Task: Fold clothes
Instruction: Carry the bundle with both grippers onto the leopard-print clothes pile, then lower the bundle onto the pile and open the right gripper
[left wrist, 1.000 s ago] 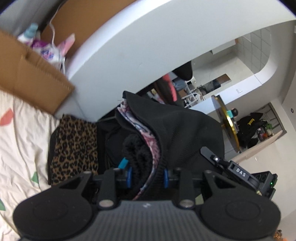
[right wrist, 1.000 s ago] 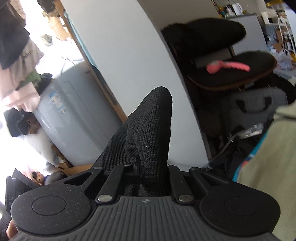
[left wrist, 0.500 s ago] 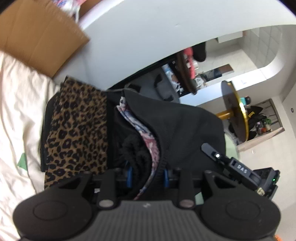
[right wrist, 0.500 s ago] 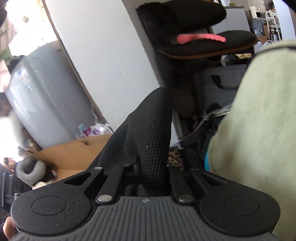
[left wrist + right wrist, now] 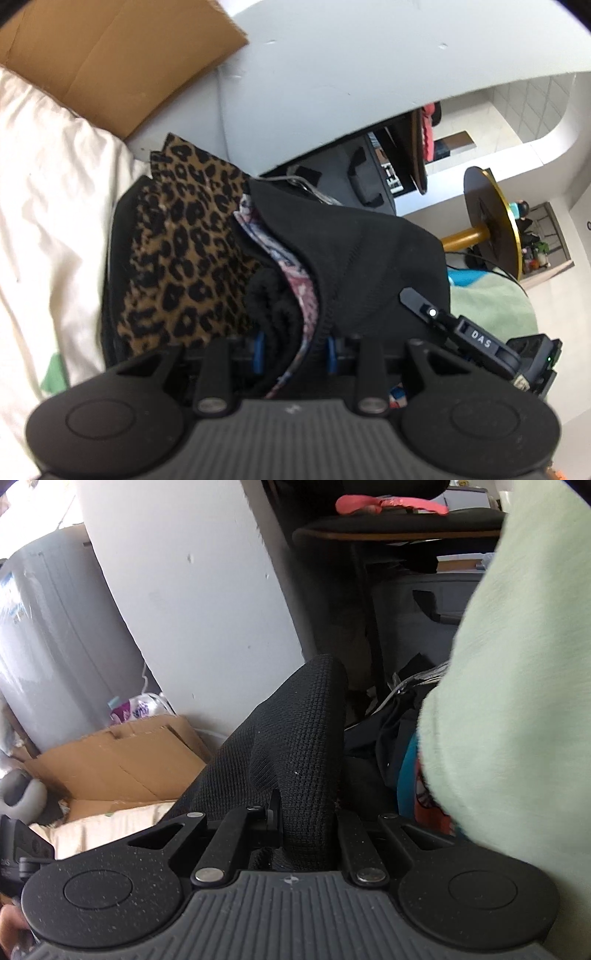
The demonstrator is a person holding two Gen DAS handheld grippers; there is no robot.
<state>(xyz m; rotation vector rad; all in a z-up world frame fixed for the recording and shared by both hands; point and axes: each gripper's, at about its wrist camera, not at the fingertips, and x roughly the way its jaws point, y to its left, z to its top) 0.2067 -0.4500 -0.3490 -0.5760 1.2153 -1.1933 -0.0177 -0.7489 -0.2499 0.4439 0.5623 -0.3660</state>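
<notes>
My left gripper [image 5: 293, 350] is shut on a folded black knit garment [image 5: 369, 258] with a pink patterned lining [image 5: 295, 269]; it hangs just above a leopard-print garment [image 5: 184, 251] lying on the cream bed sheet [image 5: 48, 184]. My right gripper [image 5: 306, 812] is shut on another part of the black knit garment [image 5: 295, 738], which stands up between its jaws. The right gripper also shows at the right of the left wrist view [image 5: 480, 339].
A cardboard box [image 5: 110, 55] sits beside a grey-white wall panel [image 5: 369, 81] at the bed's far edge. A pale green garment [image 5: 517, 683] fills the right side of the right wrist view. Behind are a dark bag [image 5: 417, 620], a chair and a grey cylinder [image 5: 44, 646].
Both grippers have come down toward the bed with the black garment. The leopard-print garment and the cardboard box now look closer, and the green garment fills more of the right view.
</notes>
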